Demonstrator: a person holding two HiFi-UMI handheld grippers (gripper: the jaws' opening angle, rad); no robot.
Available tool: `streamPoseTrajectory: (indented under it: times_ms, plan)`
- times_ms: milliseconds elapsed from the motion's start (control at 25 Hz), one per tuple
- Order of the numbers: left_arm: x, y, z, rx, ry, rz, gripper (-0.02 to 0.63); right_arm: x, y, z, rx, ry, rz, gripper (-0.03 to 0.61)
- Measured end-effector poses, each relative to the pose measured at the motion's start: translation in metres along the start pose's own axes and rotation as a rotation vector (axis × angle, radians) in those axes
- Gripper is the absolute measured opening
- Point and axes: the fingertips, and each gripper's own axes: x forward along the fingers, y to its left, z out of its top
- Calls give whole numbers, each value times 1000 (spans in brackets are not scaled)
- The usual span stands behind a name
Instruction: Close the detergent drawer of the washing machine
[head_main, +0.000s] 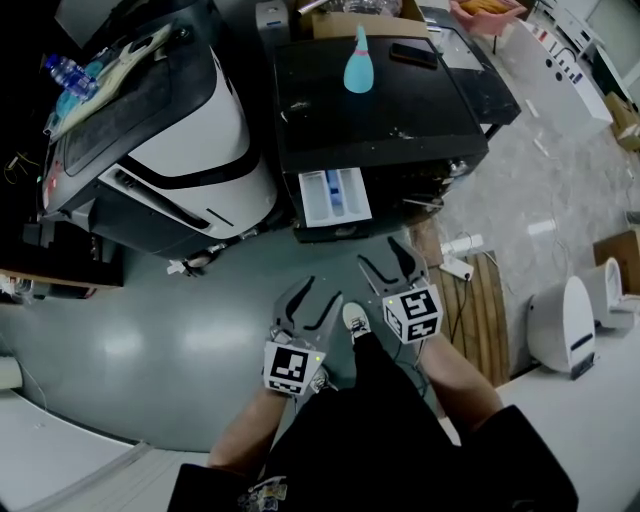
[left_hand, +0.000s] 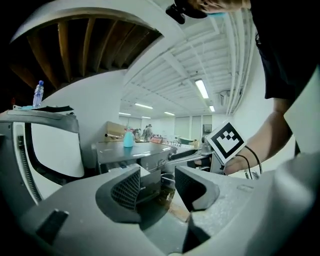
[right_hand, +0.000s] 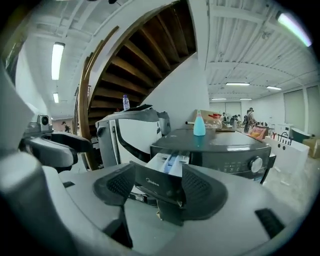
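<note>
The black washing machine (head_main: 375, 120) stands ahead with its detergent drawer (head_main: 335, 197) pulled out, white and blue compartments showing. In the right gripper view the drawer's black front panel (right_hand: 159, 188) sits right in front of the gap between my jaws. My right gripper (head_main: 385, 262) is open, its tips just short of the drawer front. Lower and to the left, my left gripper (head_main: 316, 300) is also open and holds nothing. In the left gripper view the washing machine (left_hand: 134, 152) lies beyond my left gripper (left_hand: 157, 187).
A teal bottle (head_main: 358, 60) and a dark flat object (head_main: 413, 55) rest on the machine's top. A white and black appliance (head_main: 190, 140) stands at the left. A white power strip (head_main: 455, 250) lies on a wooden pallet (head_main: 485, 305) at the right.
</note>
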Motion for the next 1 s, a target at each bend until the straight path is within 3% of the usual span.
streamPoseTrajectory:
  times_ms: [640, 1000]
  plan:
    - [56, 14, -20, -49, 57, -20, 198, 62, -40, -56, 56, 127, 18, 265]
    - [75, 26, -29, -69, 78, -22, 198, 86, -54, -79, 128, 184, 16, 215]
